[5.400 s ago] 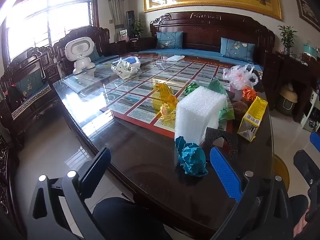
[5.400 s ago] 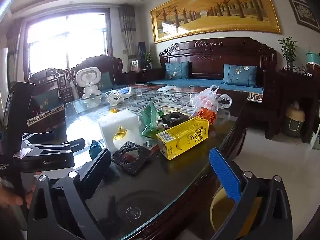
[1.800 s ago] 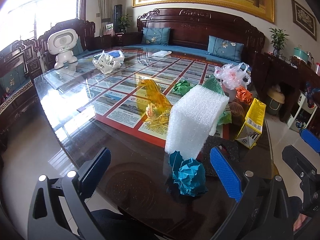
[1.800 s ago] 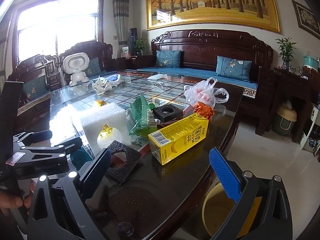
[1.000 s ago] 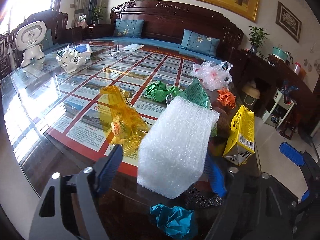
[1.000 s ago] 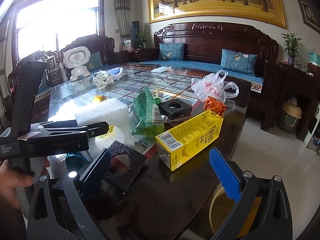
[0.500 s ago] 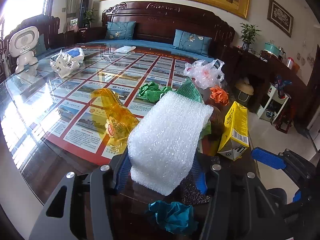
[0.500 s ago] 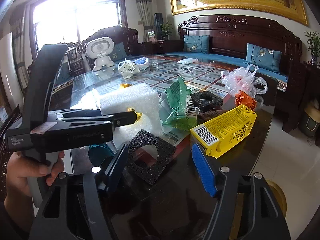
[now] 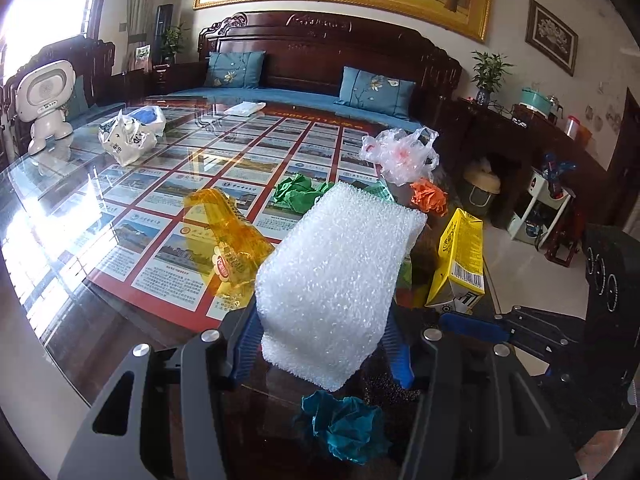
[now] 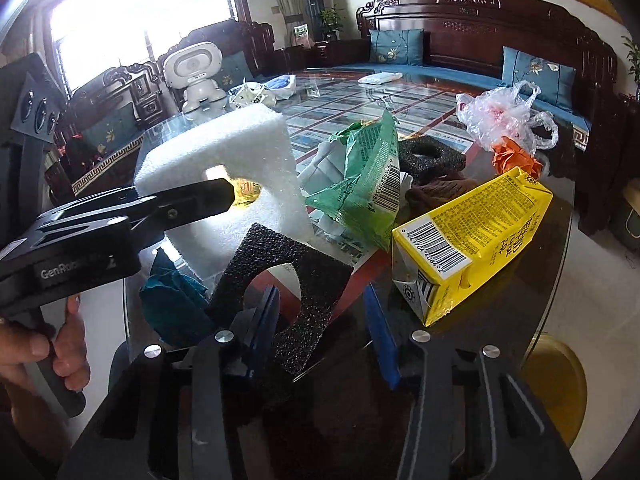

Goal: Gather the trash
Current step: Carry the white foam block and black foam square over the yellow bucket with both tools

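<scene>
The left gripper (image 9: 320, 344) is seen clamped on the white foam block (image 9: 336, 280): its blue pads are pressed against the block's two lower sides, and the block stands upright between the jaws on the glass desk (image 9: 80, 240). In the right wrist view the same block (image 10: 224, 168) is seen with a cut-out window, and the left gripper's black finger (image 10: 192, 200) lies against its near face, the tool being held by a hand (image 10: 48, 344) at the lower left.

The right gripper (image 10: 324, 320) is held with its jaws partly apart and closing. Between them lies the near corner of the black foam frame (image 10: 296, 280), which rests flat on the desk; whether the pads touch it cannot be told.

Just below the left jaws a crumpled teal paper ball (image 9: 344, 428) is seen on the glass. To the left of those jaws an orange plastic wrapper (image 9: 228, 236) is lying, and beyond the block a crumpled green paper (image 9: 296, 194). To the right of the right jaws a yellow carton (image 10: 472, 240) lies on its side. Ahead of them are a green snack bag (image 10: 364, 188), a black foam ring (image 10: 428, 160), an orange paper ball (image 10: 516, 158) and a clear plastic bag (image 10: 500, 116).
</scene>
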Tool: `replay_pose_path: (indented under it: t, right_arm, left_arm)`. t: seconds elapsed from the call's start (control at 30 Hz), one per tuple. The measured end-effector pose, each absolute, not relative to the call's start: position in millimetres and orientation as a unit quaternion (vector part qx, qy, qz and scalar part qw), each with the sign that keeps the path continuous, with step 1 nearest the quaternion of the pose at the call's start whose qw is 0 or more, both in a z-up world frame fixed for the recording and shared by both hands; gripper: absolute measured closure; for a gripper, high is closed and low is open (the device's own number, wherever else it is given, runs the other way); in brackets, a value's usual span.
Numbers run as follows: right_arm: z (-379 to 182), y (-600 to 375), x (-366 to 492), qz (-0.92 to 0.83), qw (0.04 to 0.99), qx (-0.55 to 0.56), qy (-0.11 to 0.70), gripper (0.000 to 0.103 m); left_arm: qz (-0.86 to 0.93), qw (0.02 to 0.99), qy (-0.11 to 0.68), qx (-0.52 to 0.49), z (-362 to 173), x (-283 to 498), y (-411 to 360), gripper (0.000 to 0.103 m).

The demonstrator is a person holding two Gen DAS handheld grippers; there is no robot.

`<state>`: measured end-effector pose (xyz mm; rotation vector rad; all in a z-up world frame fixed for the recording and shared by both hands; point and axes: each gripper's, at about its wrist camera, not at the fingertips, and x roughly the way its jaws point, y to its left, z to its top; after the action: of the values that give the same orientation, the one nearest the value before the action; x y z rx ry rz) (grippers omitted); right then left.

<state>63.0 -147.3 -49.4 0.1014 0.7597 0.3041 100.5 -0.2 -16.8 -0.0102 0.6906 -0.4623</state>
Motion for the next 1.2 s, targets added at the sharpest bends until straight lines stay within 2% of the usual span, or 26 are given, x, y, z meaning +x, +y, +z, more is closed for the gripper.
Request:
replay_pose_path:
  t: [0.1, 0.13, 0.17, 0.5, 0.77, 1.2]
  right_arm:
    - [-50.7, -146.0, 66.3, 0.151, 0.914, 0.051, 0.374, 0.061]
    - [-51.3, -145.4, 67.1, 0.159, 0.912, 0.053, 0.374, 0.068]
    - [-52.6, -144.6, 67.9, 0.163, 0.910, 0.053, 0.379, 0.079]
    - [-38.5, -150.6, 57.2, 0.153, 0.929, 0.053, 0.334, 0.079]
    - [-8.7, -170.0, 33.1, 0.131, 0.949, 0.044, 0.282, 0.080]
    - [21.4, -251.5, -19.2, 0.078, 0.969, 0.087, 0.217, 0.079]
  left_arm:
    - [-0.227, 0.914, 0.335, -0.006, -16.4, 100.0, -0.2, 0.050]
    - [-0.228, 0.914, 0.335, -0.004, -16.1, 99.5, -0.7, 0.050]
    - [-0.229, 0.914, 0.334, -0.003, -16.3, 99.5, -0.8, 0.050]
    - [-0.219, 0.922, 0.319, 0.001, -5.0, 98.1, -2.0, 0.050]
    - [-0.222, 0.932, 0.287, 0.006, 25.6, 87.9, -7.2, 0.050]
    - [-0.264, 0.931, 0.251, 0.038, 63.5, 55.2, -68.1, 0.050]
